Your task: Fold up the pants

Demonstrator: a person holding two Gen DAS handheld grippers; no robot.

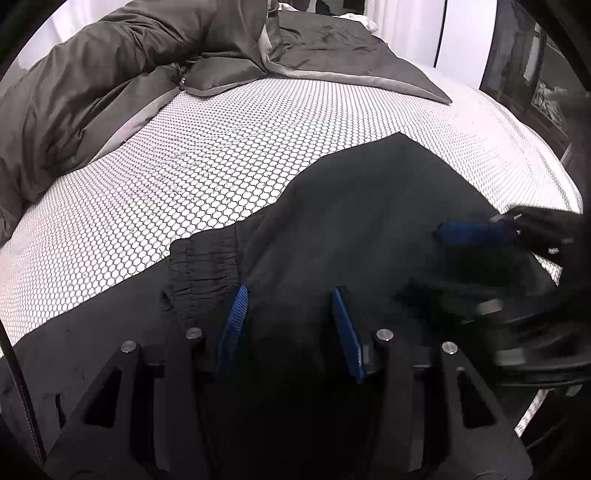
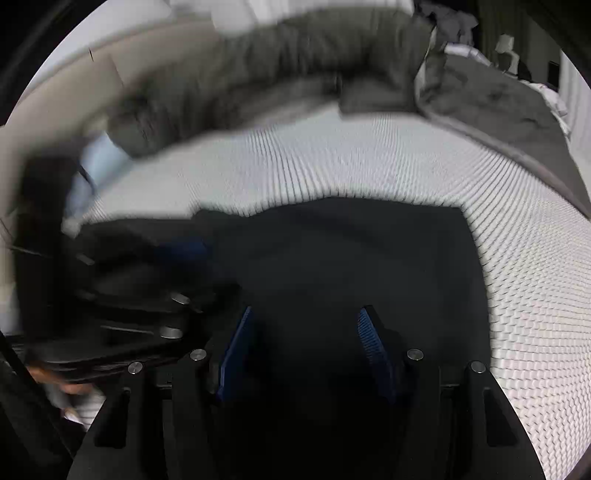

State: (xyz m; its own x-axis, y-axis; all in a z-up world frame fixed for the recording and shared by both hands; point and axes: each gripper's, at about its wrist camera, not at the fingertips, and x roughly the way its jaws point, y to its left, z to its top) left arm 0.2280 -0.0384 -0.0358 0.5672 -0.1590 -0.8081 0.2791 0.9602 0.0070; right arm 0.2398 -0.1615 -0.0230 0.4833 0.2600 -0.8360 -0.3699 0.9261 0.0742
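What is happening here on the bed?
A person is folding black pants on a bed with a white honeycomb-patterned cover, holding a claw in each hand. The left claw and the right claw both hover open over the dark fabric, gripping nothing. A grey duvet lies bunched at the far side.

A bed fills both views, its mattress cover point(image 1: 229, 147) white with a fine dark honeycomb print. A dark grey duvet point(image 1: 92, 85) lies bunched along the far side, its paler grey underside turned out at the folded edge, and a matching grey pillow point(image 1: 221, 77) rests beside it. White curtains point(image 1: 406, 26) hang behind the bed, bright with light. At the right edge stands dark furniture point(image 1: 535, 85), blurred. The right wrist view is smeared.
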